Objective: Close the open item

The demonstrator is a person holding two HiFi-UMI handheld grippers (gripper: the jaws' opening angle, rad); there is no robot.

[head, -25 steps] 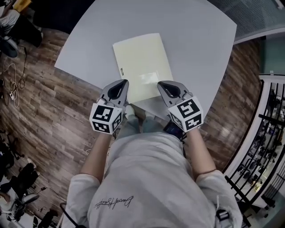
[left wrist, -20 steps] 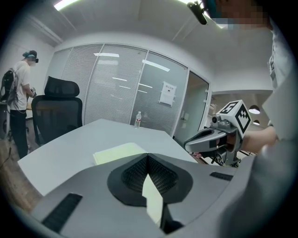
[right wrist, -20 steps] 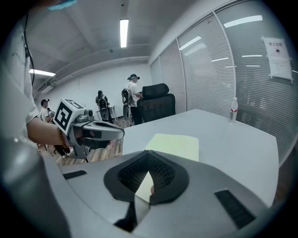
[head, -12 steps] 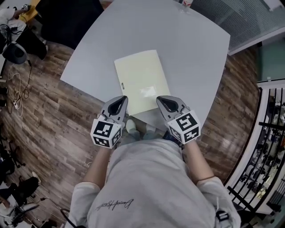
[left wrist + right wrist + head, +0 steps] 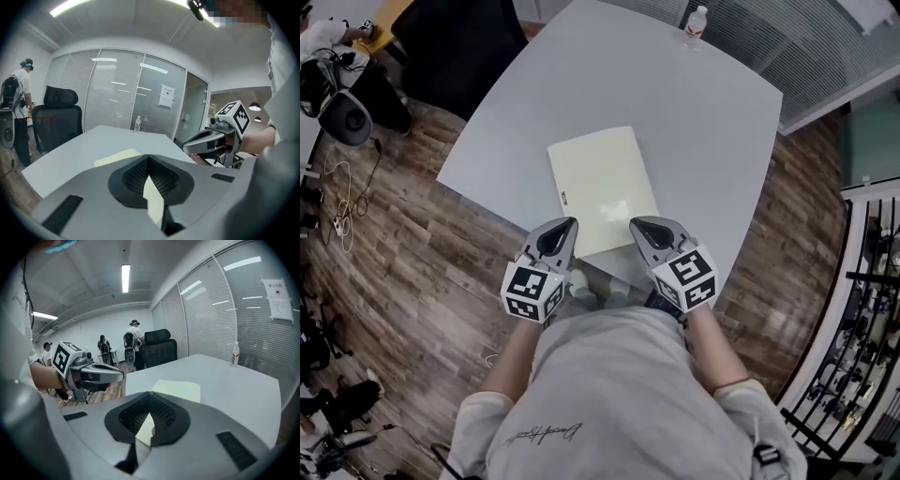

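The pale yellow folder (image 5: 602,190) lies flat on the grey counter (image 5: 703,122), cover down, its near end towards the person. The left gripper (image 5: 565,227) and right gripper (image 5: 637,226) hang side by side at the counter's near edge, flanking that end of the folder. On each, the fingers meet at the tips with nothing held between them.

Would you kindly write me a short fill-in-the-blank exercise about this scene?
The yellow folder on the table is already ___.
A ___ stands at the table's far edge.
The left tool and right tool each hold ___.
The chair beyond the table is ___.
Missing words: closed; bottle; nothing; black.
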